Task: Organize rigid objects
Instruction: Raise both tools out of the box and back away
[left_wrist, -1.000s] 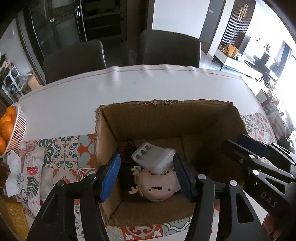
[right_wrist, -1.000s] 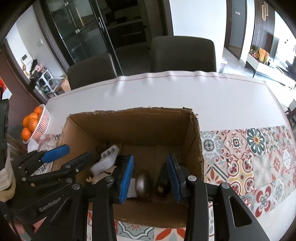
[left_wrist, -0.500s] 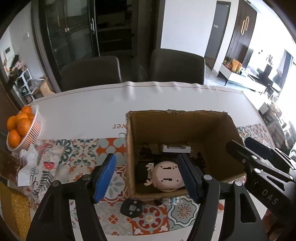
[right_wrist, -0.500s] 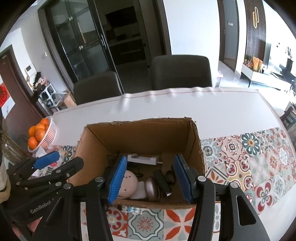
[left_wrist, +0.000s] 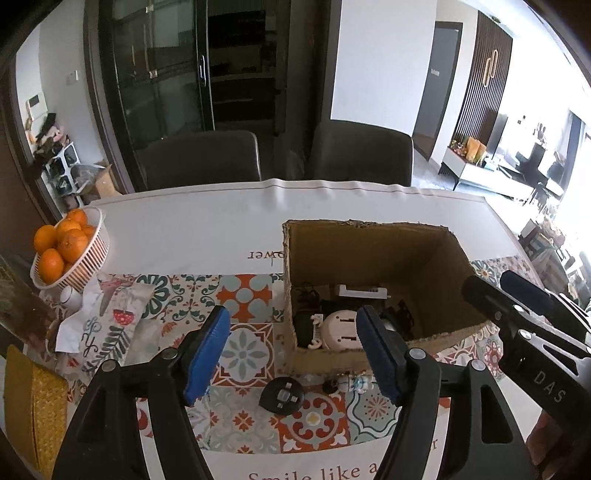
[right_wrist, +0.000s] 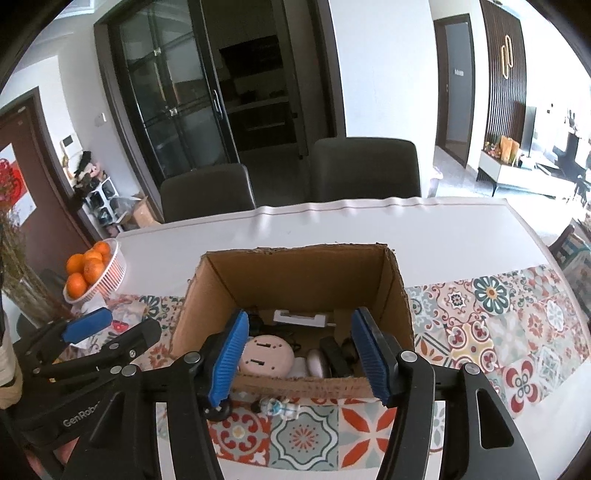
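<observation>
Now box (right_wrist: 295, 280) sits open-top on table (right_wrist: 369, 225), white charger (right_wrist: 300, 318) inside lying crosswise along far wall. Left gripper (left_wrist: 291, 354) and right gripper (right_wrist: 299, 358) both just opened, jaws empty, near side.

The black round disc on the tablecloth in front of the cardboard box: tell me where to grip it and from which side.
Grip the black round disc across its outer rim, coming straight down from above. It lies flat on the patterned tablecloth, low and wide, so a side approach offers no purchase. It sits apart from the cardboard box and the small white figurine, leaving finger room.
</observation>
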